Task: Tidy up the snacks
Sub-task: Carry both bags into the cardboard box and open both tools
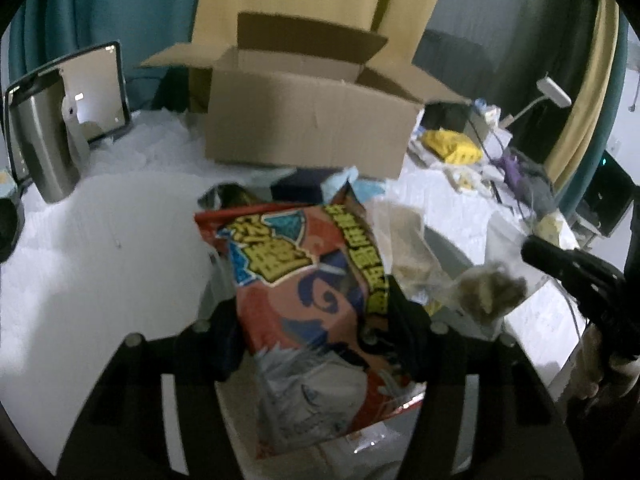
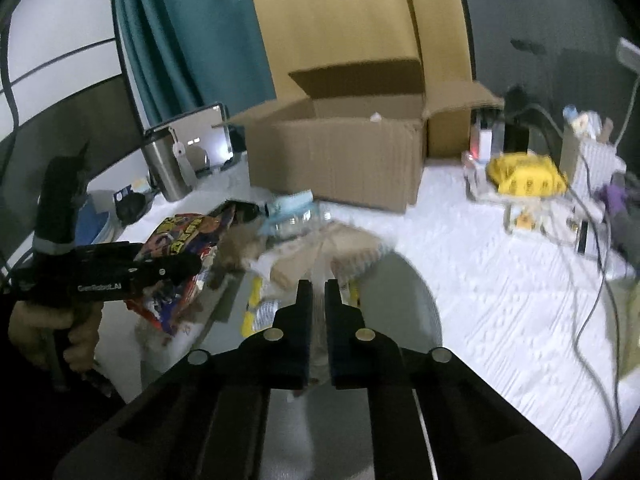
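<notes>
My left gripper (image 1: 312,300) is shut on a red snack bag (image 1: 308,280) with yellow lettering and holds it above the table; it also shows in the right wrist view (image 2: 180,240). My right gripper (image 2: 318,286) is shut on a clear bag of brown snacks (image 2: 336,248), which also shows in the left wrist view (image 1: 488,288). An open cardboard box (image 1: 312,124) stands behind, also in the right wrist view (image 2: 336,160). More packets (image 2: 288,208) lie in front of it.
A round grey tray (image 2: 412,300) lies under the snacks on the white table (image 2: 500,280). A steel canister (image 1: 44,148) and a tablet (image 1: 96,92) stand at the left. A yellow bag (image 2: 528,176), cables and clutter sit at the right.
</notes>
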A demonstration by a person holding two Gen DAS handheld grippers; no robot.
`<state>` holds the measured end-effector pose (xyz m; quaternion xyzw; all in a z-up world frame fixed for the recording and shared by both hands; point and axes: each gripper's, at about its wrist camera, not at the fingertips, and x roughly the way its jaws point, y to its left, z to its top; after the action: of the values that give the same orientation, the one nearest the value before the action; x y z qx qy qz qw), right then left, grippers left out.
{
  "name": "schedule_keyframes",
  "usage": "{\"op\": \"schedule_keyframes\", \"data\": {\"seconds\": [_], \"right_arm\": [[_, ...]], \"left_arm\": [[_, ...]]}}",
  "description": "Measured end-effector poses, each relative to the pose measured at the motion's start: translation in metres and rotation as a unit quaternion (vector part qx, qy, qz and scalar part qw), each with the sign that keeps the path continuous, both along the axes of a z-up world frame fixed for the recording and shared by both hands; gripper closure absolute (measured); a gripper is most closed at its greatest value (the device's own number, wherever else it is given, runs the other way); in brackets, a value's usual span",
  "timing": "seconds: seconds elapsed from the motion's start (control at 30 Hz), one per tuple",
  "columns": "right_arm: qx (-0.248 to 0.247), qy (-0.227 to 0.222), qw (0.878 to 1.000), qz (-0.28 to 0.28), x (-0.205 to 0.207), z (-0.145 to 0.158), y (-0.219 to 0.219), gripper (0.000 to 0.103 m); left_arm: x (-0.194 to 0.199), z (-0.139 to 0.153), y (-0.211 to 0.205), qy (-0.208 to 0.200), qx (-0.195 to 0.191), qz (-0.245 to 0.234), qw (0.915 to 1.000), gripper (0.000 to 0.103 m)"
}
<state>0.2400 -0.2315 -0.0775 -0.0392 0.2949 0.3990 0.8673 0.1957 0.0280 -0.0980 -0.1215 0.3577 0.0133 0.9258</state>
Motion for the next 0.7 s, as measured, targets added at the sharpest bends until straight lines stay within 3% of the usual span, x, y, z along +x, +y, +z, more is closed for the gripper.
{"op": "schedule_keyframes", "data": {"seconds": [0.7], "right_arm": [[0.003,-0.097,0.995,-0.018,0.05,0.078,0.059,0.101]], "left_arm": [[0.07,0.084,0.062,-0.126,0.049,-0.019,0.9907,0.042]]}}
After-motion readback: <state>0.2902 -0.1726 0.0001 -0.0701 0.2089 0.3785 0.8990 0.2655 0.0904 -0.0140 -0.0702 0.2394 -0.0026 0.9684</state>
